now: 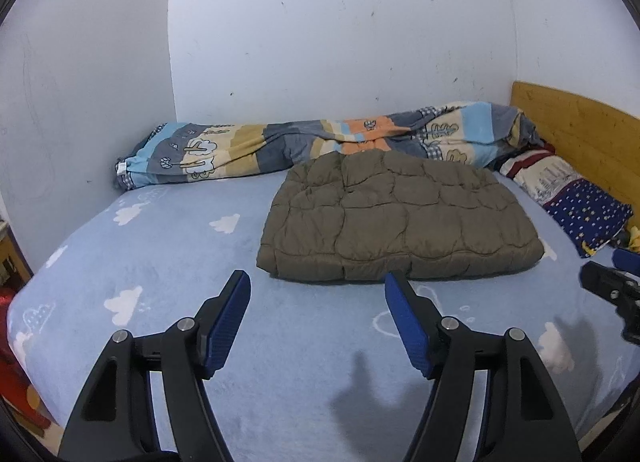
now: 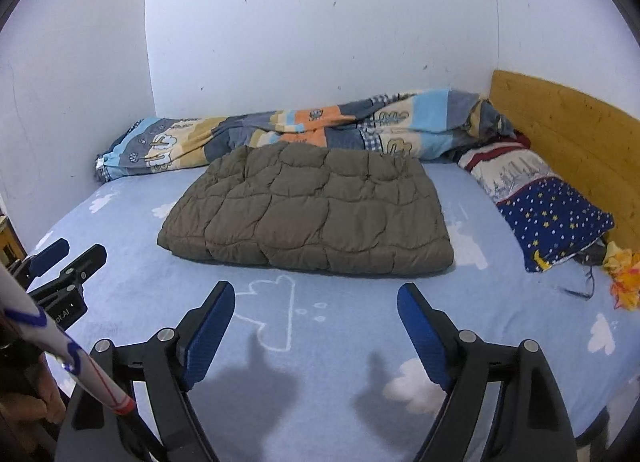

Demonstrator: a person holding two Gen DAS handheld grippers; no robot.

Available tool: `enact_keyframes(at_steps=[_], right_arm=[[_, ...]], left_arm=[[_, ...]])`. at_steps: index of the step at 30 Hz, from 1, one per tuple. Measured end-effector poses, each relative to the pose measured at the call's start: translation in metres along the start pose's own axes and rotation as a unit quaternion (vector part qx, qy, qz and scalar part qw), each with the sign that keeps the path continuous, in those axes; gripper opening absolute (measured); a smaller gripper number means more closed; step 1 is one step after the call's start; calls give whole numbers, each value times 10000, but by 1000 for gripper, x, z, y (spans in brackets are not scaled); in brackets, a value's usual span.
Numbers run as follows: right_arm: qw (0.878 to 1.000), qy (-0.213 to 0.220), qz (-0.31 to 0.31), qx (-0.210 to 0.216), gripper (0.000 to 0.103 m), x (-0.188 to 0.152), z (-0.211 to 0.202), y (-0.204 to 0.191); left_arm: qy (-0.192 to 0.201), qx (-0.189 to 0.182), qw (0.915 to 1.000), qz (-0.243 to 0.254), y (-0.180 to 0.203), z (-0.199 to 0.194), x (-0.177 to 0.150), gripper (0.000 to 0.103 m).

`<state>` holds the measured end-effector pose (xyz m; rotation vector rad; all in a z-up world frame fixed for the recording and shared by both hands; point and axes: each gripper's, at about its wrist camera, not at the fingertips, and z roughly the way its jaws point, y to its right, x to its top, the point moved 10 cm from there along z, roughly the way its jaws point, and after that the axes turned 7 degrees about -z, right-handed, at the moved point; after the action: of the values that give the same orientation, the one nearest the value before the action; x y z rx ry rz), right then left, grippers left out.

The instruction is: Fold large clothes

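Your left gripper (image 1: pixel 316 282) and right gripper (image 2: pixel 316 294) hang wide and empty just short of the folded olive-brown quilted jacket (image 2: pixel 308 209), seemingly flat on the light-blue cloud-print bedsheet (image 2: pixel 120 262).

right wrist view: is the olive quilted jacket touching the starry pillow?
No, the quilted jacket lies apart from the starry pillow, with bare blue bedsheet between them.

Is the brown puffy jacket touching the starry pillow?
Apart. The right wrist view shows a strip of blue sheet between the jacket and the starry pillow.
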<state>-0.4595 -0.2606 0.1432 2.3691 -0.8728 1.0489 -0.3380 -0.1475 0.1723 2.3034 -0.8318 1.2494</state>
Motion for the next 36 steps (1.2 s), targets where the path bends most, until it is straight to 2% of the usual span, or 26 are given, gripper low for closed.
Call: enact_keyframes(at_steps=[6,10,13,16,19,21,23,24,26,28,30,35,36], right_arm=[[9989,-229,363,-192,88,-5,17,32],[9960,-345,808,-131,88,-7,28,56],[9947,-374,944,-149,88,-8,33,67],[9934,-456,1041,-155,88,-13,40,73],[9894,-410,1394,71,88,-11,51,87],[9858,-438,1619,45,94,-9,68,108],[9754,-736,2062,273,94,-15,91,125],[9631,-816,2503,551,94,-18,105,136],[9505,-859,2932,563,94,-21,124,157],[9341,-953,3397,543,94,-28,148,178],[9146,-1041,3850,669,94,-34,176,191],[8953,-1123,4262,647,94,-42,227,210],[8869,-1087,4440,667,94,-45,237,214]], left_arm=[[-236,174,9994,-194,-20,28,0,71],[-456,141,9980,-424,-26,42,-3,71],[-506,151,9970,-563,-33,48,-2,82],[-632,178,9936,-924,-49,60,1,83],[-754,253,9874,-1365,-73,87,15,83],[-1039,183,9817,-1583,-82,112,15,83],[-1344,140,9741,-1810,-89,139,9,83],[-1457,100,9702,-1935,-91,149,6,83],[-1786,-9,9563,-2316,-94,176,-3,83],[-1918,-80,9446,-2661,-97,199,-7,83],[-2000,-131,9369,-2866,-99,220,-9,83],[-2106,-265,9248,-3158,-100,259,-18,83],[-2099,-289,9216,-3253,-101,267,-20,83]])
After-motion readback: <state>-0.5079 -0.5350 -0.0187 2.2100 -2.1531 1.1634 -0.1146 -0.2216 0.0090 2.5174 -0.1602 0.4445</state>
